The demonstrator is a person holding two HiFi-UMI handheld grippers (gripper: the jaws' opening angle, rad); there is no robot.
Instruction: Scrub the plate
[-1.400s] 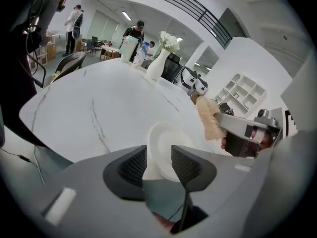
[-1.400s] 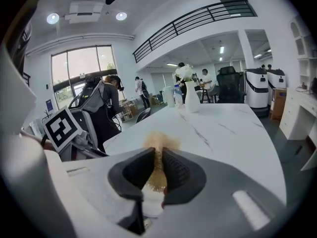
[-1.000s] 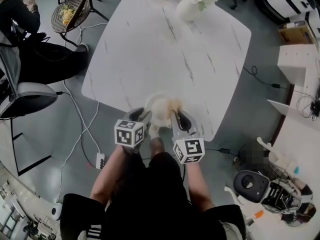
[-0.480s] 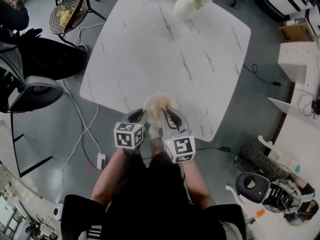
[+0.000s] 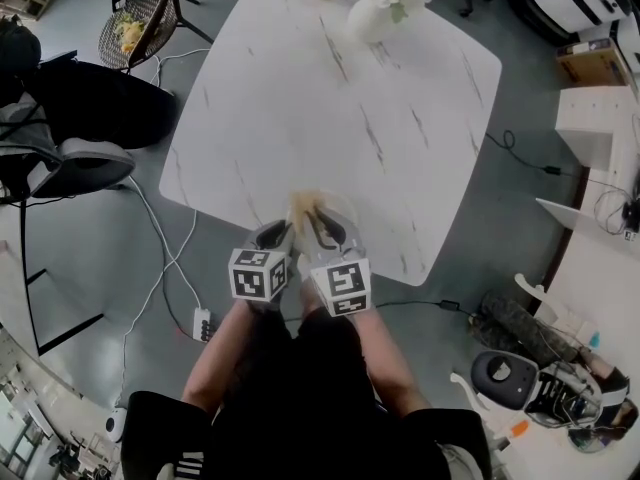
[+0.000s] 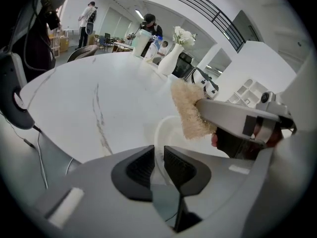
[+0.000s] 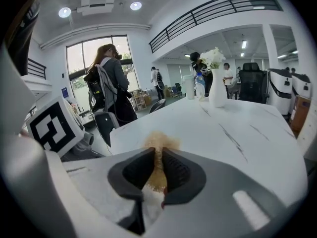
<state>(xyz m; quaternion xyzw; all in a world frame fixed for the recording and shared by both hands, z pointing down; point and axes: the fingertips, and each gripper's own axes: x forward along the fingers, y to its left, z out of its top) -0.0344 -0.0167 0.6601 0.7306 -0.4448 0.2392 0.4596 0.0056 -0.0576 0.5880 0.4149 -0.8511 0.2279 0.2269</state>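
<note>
- My left hand-held gripper (image 6: 158, 155) has just been closing; its jaws now stand narrow, pinching the near rim of the white plate (image 6: 167, 129).
- My right hand-held gripper (image 7: 159, 155) clamps a tan loofah scrubber (image 7: 158, 142) over that plate.
- The plate sits at the near edge of the bench (image 6: 99, 98).
- I judge the scrubbing barely begun; most of it remains.

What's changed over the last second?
The right gripper, shut on the scrubber, has moved left across the plate toward the left gripper, whose jaws have just been closing on the plate's near rim. The plate, table and vase stayed put.
</note>
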